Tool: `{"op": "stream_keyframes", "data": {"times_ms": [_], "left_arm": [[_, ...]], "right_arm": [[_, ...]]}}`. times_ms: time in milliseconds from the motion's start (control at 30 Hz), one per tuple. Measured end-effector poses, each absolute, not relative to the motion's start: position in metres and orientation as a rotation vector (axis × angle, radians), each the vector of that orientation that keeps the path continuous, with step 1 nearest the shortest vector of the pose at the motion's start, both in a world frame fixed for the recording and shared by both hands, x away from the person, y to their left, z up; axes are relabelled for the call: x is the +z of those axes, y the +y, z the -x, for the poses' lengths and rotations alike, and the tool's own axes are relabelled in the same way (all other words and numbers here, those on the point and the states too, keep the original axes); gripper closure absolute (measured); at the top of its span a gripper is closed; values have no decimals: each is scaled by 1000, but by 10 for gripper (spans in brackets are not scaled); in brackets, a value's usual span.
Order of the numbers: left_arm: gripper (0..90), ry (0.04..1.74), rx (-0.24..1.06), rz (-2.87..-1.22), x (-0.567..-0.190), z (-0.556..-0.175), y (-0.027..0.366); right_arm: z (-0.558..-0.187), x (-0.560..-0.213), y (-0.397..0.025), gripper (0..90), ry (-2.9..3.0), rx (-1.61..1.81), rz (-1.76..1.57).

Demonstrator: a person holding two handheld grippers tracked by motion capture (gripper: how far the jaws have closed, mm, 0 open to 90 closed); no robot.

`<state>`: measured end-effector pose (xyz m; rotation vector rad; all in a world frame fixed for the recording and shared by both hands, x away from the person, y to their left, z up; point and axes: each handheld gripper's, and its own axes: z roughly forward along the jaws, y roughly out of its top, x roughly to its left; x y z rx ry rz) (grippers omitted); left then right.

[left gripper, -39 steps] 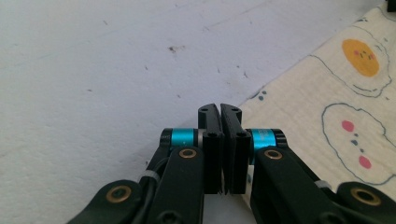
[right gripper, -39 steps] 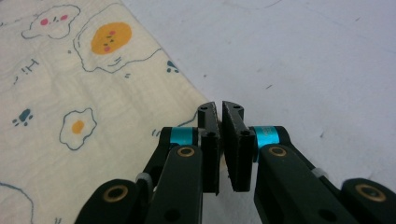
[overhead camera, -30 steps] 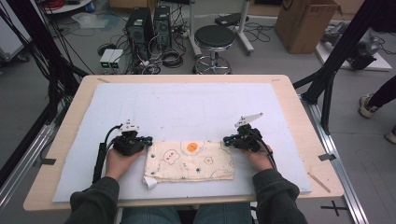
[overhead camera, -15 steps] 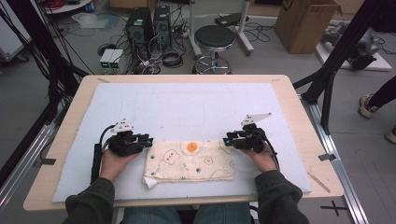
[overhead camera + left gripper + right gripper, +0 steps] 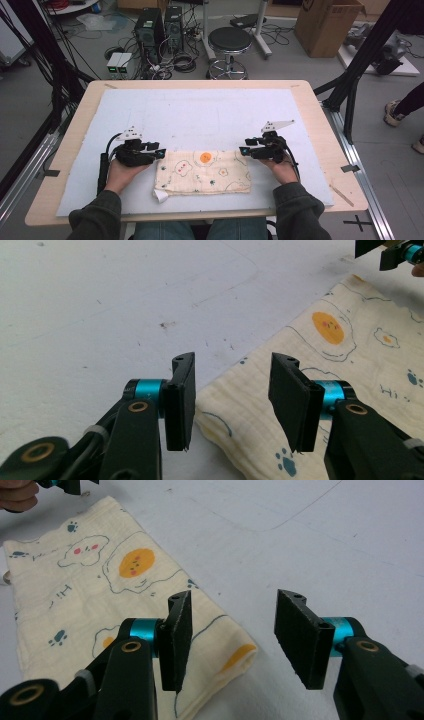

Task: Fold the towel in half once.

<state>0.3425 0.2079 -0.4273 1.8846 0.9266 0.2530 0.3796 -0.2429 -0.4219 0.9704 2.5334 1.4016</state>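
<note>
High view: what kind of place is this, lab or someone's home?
Most likely a lab data-collection rig, not a home: desktop computer towers with loose cables on the floor, black frame struts around the wooden table, and a cardboard box behind.

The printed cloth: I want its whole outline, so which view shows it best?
The high view: the whole printed cloth lies flat between both grippers. The left gripper view shows one end with the orange egg print; the right gripper view shows the other folded end.
</note>
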Motion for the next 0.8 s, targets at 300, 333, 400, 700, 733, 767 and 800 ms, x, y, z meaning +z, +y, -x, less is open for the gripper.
{"op": "stream_keyframes", "data": {"times_ms": [300,333,400,700,733,767,800], "left_arm": [[519,930,247,-1883,-428,-344,206],[519,931,245,-1884,-427,-344,206],[517,931,246,-1884,-427,-344,206],[513,931,242,-1883,-428,-345,205],[513,931,242,-1885,-428,-345,205],[513,928,244,-1889,-428,-346,204],[513,930,242,-1891,-429,-346,204]], "right_arm": [[-379,-423,-238,486,2555,1384,-947],[-379,-423,-237,486,2559,1382,-943],[-379,-423,-237,486,2561,1384,-939],[-379,-423,-236,486,2562,1382,-937],[-379,-423,-236,486,2566,1383,-934],[-379,-424,-236,486,2565,1375,-930],[-379,-424,-235,486,2574,1372,-938]]}}
